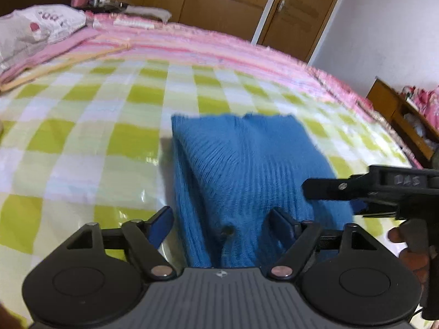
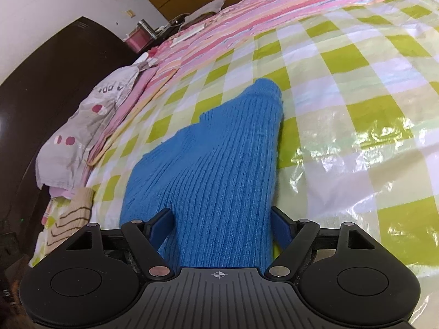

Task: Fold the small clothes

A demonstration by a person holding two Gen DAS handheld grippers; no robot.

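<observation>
Garment: I see the blue ribbed knit (image 1: 241, 164) lying on the bed, on the green-and-white checked plastic sheet (image 1: 90, 126), already doubled into a thick narrow bundle with a fold edge at the far end.

Why it lies so: I judge a fold has just been laid; the bundle rests under its own weight, so nothing needs to hold it.

Left tongs (image 1: 222, 224): jaws spread wide. The near end of the knit sits between them, but the blue pads do not press on it; I read them as open, gripping nothing.

Right tongs (image 2: 222, 222): jaws also wide apart, the knit running between and under them. The left pad is close to the fabric, with no visible pinch (I take this as released too).

Pose: both tongs point down at a slant toward the bed, side by side at the near end of the bundle. In the left wrist view the right tongs come in from the right edge, just beside the knit, with the person's fingers (image 1: 397, 235) curled round the handle.

Surroundings: a grey pillow (image 2: 82, 126) and a pink striped cover (image 1: 192, 46) lie well apart from the work; another striped knit (image 2: 68, 219) waits near the bed's edge.

Next: I expect either a further fold or setting the bundle aside.
</observation>
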